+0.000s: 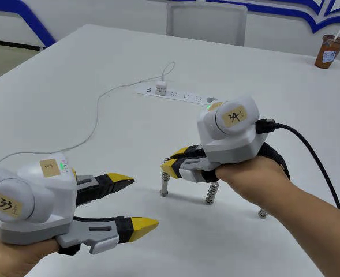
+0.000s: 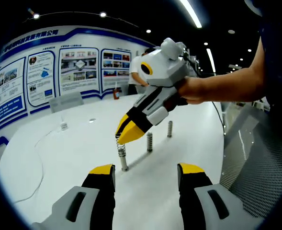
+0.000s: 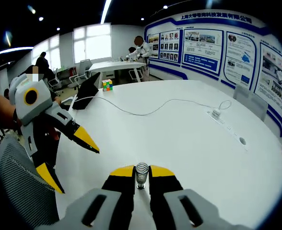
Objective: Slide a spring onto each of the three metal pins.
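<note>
While upright, spring inside right gripper

Yellow-tipped black left claw and right claw, silver spring, white table

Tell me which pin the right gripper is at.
The end pin, leftmost in the head view: the right gripper pinches a spring at its top. The middle pin and far pin stand clear.

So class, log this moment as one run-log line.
right gripper: shut on spring atop end pin | left gripper: open, empty | middle pin: second spring on
</note>
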`<state>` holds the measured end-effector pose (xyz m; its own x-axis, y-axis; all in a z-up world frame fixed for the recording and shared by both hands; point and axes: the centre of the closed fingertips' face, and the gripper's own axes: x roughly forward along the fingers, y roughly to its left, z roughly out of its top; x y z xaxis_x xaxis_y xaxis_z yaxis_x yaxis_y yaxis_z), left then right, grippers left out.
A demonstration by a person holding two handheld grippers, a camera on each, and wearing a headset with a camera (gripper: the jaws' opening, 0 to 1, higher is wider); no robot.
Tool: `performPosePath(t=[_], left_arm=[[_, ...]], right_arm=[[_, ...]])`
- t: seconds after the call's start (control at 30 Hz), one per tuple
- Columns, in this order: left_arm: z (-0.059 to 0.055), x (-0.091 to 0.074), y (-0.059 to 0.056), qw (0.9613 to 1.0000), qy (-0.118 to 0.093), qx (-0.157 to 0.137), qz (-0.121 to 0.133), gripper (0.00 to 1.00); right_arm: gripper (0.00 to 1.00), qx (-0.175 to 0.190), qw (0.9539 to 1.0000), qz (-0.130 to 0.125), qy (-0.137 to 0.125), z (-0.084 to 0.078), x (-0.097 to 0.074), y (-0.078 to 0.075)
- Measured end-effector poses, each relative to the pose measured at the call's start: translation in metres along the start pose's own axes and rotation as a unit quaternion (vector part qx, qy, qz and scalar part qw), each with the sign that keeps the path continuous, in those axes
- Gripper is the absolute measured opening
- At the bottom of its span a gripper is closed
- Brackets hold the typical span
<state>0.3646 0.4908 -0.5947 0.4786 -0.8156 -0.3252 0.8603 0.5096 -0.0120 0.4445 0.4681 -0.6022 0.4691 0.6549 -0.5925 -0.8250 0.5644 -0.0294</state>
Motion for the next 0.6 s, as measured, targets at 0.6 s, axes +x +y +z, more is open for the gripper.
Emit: performPosePath(t=[0.6], left_arm=[[-0.004,0.002,0.002,1.0000,0.003,-0.002,0.000,0.53]], right_arm=[[0.12,0.002,0.9996,-0.001,0.028,-0.022,0.017,0.000]])
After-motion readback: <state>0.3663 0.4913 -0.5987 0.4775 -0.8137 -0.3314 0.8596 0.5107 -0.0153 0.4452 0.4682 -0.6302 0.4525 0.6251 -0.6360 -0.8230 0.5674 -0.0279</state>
